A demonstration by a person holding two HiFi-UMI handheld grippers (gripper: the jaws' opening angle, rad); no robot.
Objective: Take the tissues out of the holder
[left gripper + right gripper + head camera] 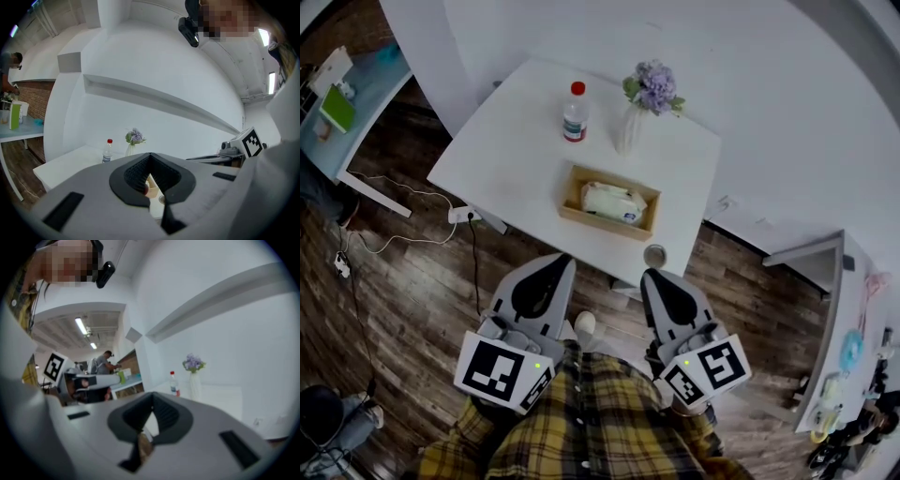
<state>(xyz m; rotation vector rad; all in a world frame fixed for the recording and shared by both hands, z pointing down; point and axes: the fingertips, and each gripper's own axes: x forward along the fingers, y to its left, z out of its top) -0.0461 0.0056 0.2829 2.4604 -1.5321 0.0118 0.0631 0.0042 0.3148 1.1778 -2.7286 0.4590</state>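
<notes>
Both pairs of jaws were shut, their dark pads meeting at the tips with nothing gripped between them. This showed in each gripper view and from the head view alike. The left gripper (562, 260) and the right gripper (648, 274) were held side by side, short of the wooden holder (571, 201) and off the near edge of the white table (502, 159) that carried it. Neither touched the holder or the table.

The holder was an open, shallow wooden box, and the pack of tissues (614, 202) lay flat inside it. Beyond the holder, on the left, stood a clear bottle with a red cap (574, 112). Beyond it, on the right, stood a white vase (629, 129) of purple flowers (654, 86). On the near side of the holder, towards its right end, a small round grey object (654, 255) sat close to the table edge.

In the left gripper view, a sliver of the holder showed below the closed tips of the left gripper (150, 154). In the right gripper view, the bottle (174, 383) and the vase (194, 385) rose above the closed right gripper (152, 407).

The person's plaid shirt (591, 422) filled the bottom of the head view.
</notes>
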